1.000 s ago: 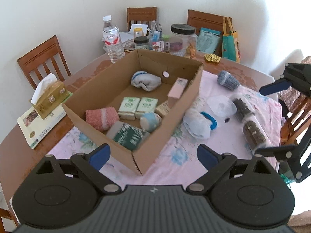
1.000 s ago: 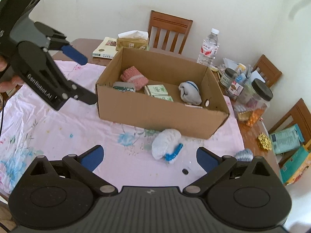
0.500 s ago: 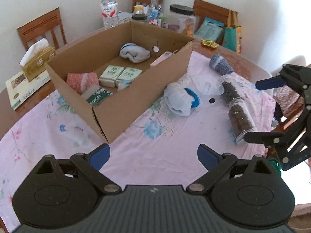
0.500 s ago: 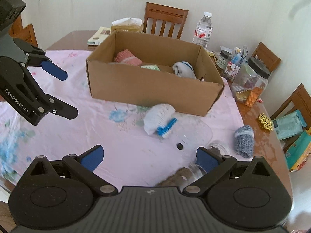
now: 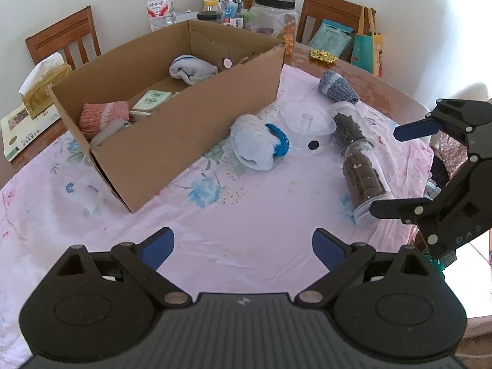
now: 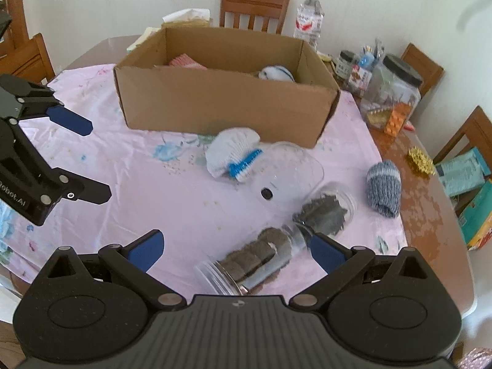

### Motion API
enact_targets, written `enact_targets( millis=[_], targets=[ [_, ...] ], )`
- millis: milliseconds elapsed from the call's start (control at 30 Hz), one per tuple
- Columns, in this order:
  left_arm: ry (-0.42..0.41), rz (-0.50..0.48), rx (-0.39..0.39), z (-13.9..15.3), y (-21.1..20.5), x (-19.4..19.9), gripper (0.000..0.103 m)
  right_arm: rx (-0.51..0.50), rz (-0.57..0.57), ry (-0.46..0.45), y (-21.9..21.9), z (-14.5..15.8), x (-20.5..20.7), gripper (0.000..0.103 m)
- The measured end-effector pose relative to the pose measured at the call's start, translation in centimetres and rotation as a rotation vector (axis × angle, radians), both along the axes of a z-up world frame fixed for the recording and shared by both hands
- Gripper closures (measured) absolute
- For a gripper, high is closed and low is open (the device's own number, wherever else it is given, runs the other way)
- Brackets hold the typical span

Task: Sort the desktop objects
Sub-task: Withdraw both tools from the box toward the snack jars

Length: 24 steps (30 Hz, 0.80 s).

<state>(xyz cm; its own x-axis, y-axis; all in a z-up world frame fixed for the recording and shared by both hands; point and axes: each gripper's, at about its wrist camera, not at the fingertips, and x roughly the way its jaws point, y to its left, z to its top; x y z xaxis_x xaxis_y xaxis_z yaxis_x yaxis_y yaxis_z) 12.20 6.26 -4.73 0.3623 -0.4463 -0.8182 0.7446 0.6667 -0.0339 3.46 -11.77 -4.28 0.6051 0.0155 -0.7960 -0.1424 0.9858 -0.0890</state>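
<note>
Two handheld grippers hover above a table spread with a pink flowered cloth [image 5: 246, 224], both with jaws spread wide and holding nothing. The left gripper [image 5: 243, 244] hangs over bare cloth; the right gripper [image 6: 235, 247] is poised just above a clear jar [image 6: 246, 264] of dark contents lying on its side. A second clear jar [image 6: 326, 207] lies end to end with it, next to a clear plastic lid [image 6: 286, 175] with a black dot. Just beyond, a white sock ball [image 6: 232, 152] with blue trim rests near the front wall of an open cardboard box [image 6: 221, 104]. A grey-blue sock ball [image 6: 384, 189] sits apart at the cloth's edge. Inside the box lie a pink sock ball [image 5: 103, 117], a small green-and-white packet [image 5: 152, 100] and a white sock ball [image 5: 192, 70]. Behind stand a water bottle [image 5: 160, 3], a tissue box [image 5: 43, 87], a large plastic jar [image 5: 273, 15] and wooden chairs [image 5: 63, 41].
</note>
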Motion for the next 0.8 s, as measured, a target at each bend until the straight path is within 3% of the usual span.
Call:
enact_targets(
  millis=[400, 800],
  targets=[
    [0.042, -0.007, 0.015, -1.5, -3.8, -1.8, 0.007, 0.040, 0.033, 0.031, -3.3, -1.5, -0.2, 0.000],
    [0.065, 0.126, 0.031, -2.4, -5.1, -2.6, 0.006, 0.125, 0.221, 0.066, -5.1, -3.1, 1.0, 0.000]
  ],
)
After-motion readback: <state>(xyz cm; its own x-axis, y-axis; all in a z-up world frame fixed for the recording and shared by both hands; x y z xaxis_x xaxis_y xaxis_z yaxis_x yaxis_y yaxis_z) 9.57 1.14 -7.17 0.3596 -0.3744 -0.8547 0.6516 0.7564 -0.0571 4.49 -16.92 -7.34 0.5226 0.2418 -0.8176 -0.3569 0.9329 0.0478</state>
